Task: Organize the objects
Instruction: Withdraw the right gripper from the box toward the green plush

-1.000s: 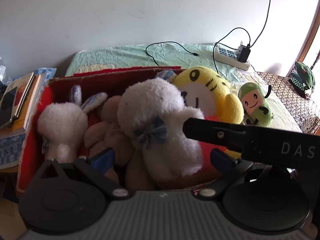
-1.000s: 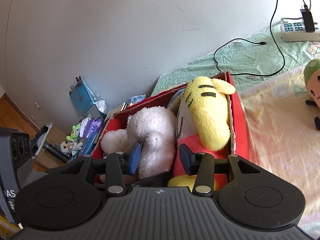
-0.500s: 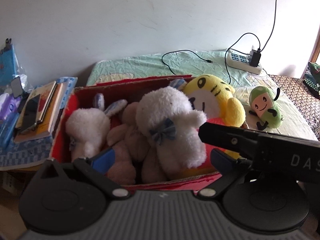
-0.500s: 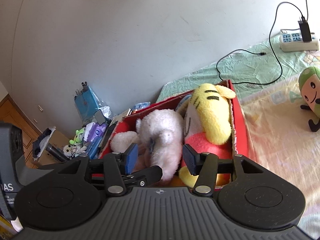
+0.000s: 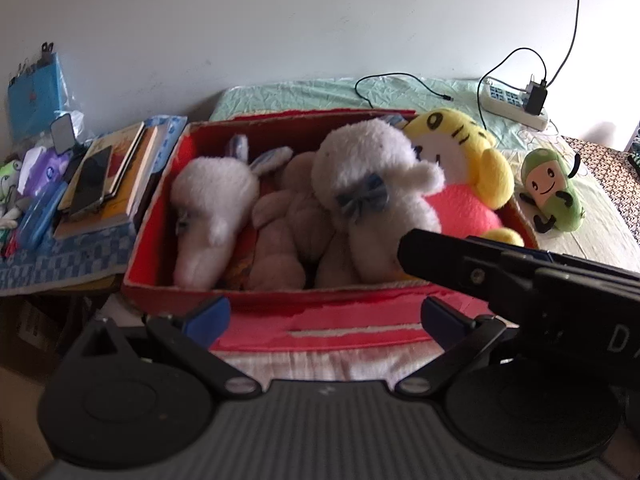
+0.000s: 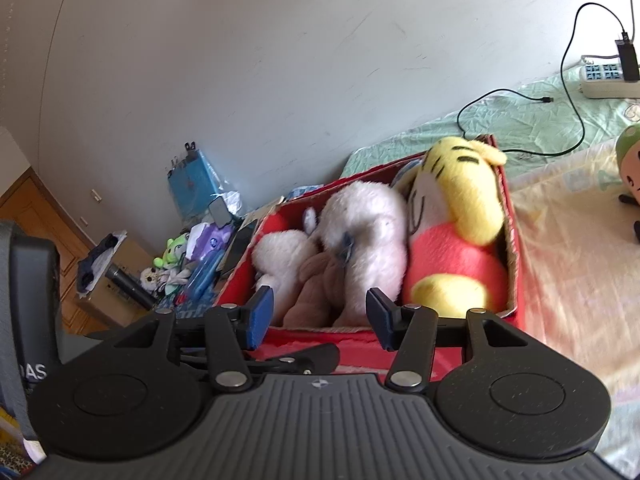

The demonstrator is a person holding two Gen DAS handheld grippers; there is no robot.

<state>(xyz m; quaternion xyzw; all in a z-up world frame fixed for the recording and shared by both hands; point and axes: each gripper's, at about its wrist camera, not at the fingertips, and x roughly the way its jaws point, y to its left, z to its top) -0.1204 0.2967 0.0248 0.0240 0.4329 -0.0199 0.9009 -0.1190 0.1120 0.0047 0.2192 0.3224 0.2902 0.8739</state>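
A red cardboard box point(image 5: 320, 312) point(image 6: 514, 248) sits on the bed, packed with plush toys: a white rabbit point(image 5: 212, 208), a tan plush point(image 5: 288, 224), a white lamb with a blue bow point(image 5: 368, 184) point(image 6: 368, 232) and a yellow tiger in pink point(image 5: 460, 168) point(image 6: 460, 208). A green plush point(image 5: 554, 196) lies on the bed right of the box. My left gripper point(image 5: 324, 316) hangs open in front of the box's near wall, holding nothing. My right gripper point(image 6: 316, 316) is open too, just before the box's near edge.
Books and a phone point(image 5: 104, 176) lie on a blue-checked cloth left of the box, with small items and a blue packet point(image 5: 36, 96) behind. A power strip point(image 5: 514, 104) with cables lies on the bed by the wall. A wooden door point(image 6: 44, 232) stands far left.
Both grippers have drawn back and up from the box; the toys look smaller and the box's near wall now shows. Both stay open and empty.
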